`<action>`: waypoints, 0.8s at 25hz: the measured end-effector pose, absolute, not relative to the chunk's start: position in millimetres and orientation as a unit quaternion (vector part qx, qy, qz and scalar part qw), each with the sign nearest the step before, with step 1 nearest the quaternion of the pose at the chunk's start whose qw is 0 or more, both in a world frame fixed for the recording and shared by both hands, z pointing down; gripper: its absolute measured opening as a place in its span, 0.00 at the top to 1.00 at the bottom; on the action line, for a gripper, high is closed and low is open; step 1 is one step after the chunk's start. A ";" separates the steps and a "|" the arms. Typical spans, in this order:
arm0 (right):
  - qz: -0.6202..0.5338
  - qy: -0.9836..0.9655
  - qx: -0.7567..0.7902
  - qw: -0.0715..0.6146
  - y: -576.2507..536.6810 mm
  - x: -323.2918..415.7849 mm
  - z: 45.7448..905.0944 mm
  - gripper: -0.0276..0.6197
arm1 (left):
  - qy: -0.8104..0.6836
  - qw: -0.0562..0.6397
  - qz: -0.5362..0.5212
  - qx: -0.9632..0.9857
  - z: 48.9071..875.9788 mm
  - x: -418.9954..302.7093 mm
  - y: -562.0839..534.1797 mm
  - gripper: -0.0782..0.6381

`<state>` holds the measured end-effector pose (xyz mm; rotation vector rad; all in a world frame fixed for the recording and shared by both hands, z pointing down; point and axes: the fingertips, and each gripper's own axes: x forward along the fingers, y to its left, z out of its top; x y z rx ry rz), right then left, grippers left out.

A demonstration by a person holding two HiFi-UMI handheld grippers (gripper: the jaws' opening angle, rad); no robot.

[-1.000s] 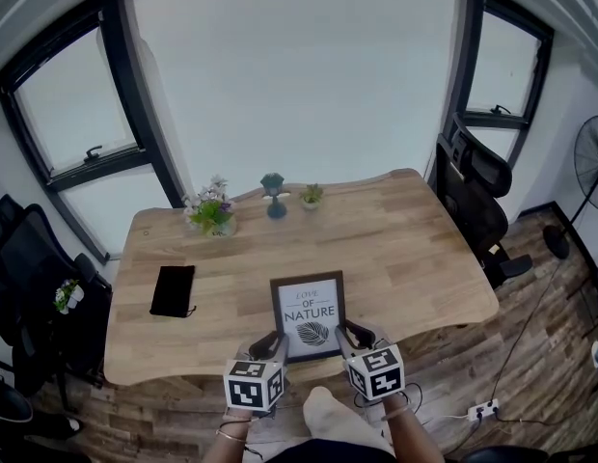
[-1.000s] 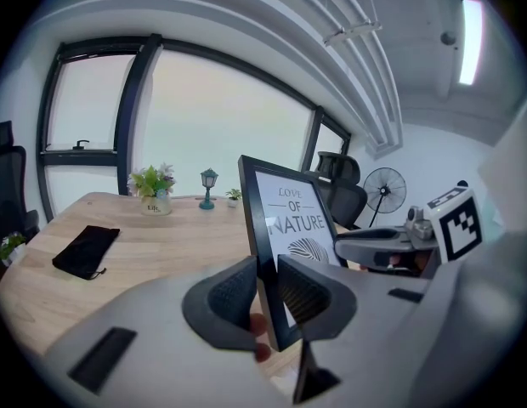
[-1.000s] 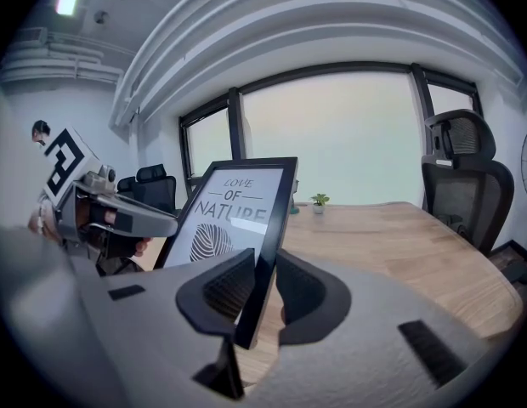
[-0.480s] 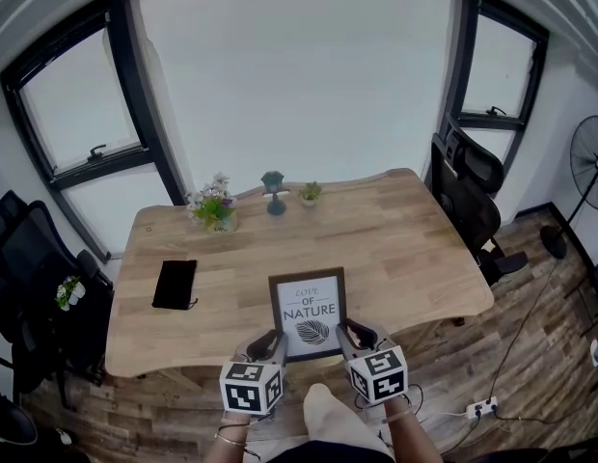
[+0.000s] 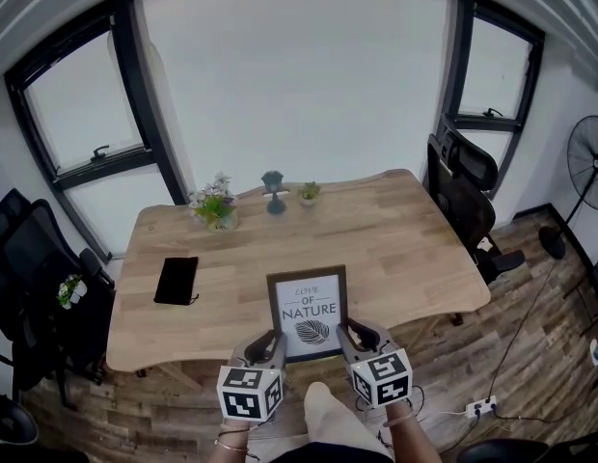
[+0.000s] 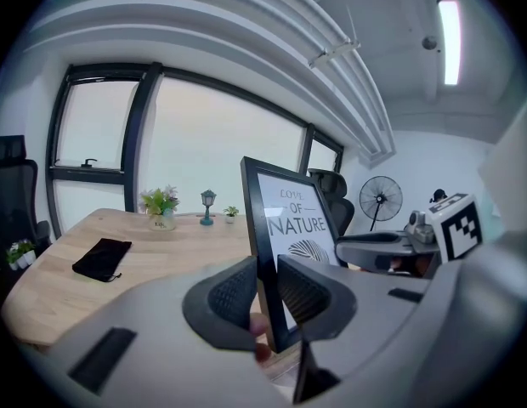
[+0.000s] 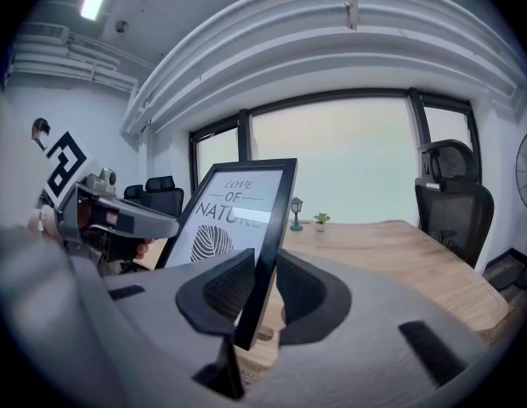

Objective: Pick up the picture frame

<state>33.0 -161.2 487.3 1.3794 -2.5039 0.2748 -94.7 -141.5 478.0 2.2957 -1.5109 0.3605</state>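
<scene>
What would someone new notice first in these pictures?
The black picture frame reading LOVE OF NATURE stands out, clamped at its lower sides by the left gripper and right gripper near the table's front edge. Farther back sit a flower pot and, at left, a black pouch.

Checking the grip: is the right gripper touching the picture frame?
Touching. The right gripper view shows the right gripper with its jaws clamped against both faces of the picture frame.

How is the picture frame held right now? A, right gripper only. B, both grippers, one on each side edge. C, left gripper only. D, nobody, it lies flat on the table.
B: the left gripper clamps the picture frame at its left edge, the right gripper at its right edge.
</scene>
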 end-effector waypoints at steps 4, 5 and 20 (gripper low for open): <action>0.095 -0.865 0.477 0.123 -151.1 34.5 481.0 0.83 | -0.537 0.175 0.119 0.817 467.8 -93.6 -132.0 0.80; 0.094 -0.865 0.477 0.120 -148.6 34.8 479.2 0.83 | -0.537 0.174 0.116 0.817 465.9 -93.4 -129.7 0.80; 0.054 -0.868 0.483 0.101 -115.4 37.8 443.4 0.83 | -0.540 0.149 0.096 0.823 433.5 -90.6 -96.2 0.80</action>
